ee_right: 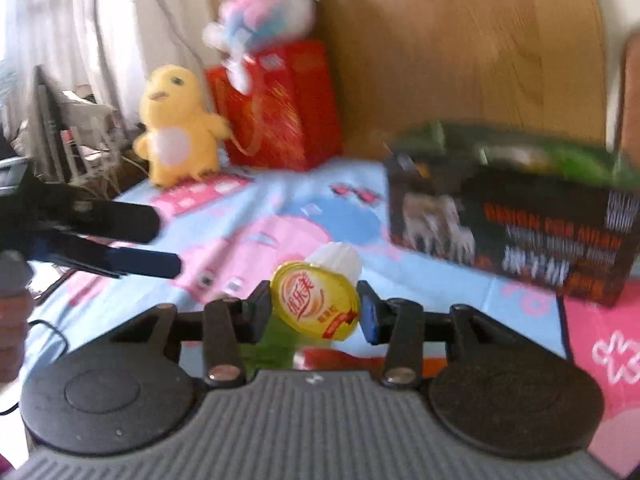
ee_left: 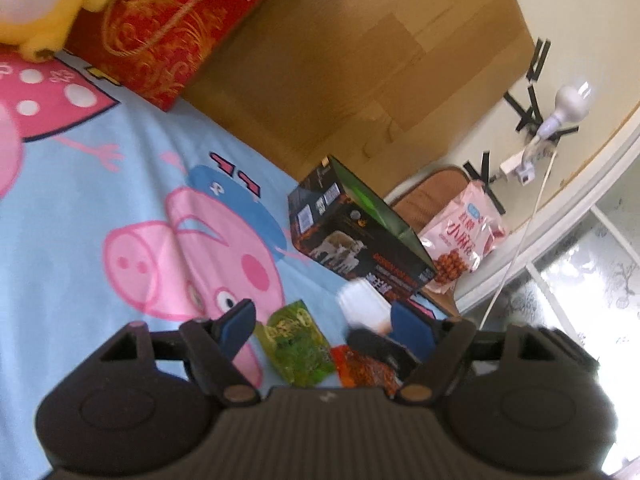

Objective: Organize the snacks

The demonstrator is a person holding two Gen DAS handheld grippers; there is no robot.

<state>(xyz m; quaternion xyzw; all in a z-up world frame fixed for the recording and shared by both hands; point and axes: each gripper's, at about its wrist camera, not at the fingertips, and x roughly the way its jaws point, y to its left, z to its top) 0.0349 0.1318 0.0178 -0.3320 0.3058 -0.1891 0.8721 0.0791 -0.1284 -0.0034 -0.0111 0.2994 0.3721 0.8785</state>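
My right gripper (ee_right: 314,308) is shut on a white cup with a yellow foil lid (ee_right: 316,300), held above the blue cartoon bedsheet (ee_right: 288,200). The cup also shows in the left wrist view (ee_left: 362,306). An open black snack box (ee_right: 516,236) with a green inside stands to the right; it also shows in the left wrist view (ee_left: 356,240). My left gripper (ee_left: 324,324) is open and empty over a green snack packet (ee_left: 298,344) and a red packet (ee_left: 366,368) on the sheet. The left gripper's fingers (ee_right: 132,258) show at the left of the right wrist view.
A pink snack bag (ee_left: 464,232) lies on a chair cushion beyond the box. A red gift box (ee_right: 280,108), a yellow plush chick (ee_right: 178,124) and a pink-blue plush (ee_right: 268,12) stand at the wooden headboard (ee_left: 360,60). A lamp and cable (ee_left: 560,116) are on the wall.
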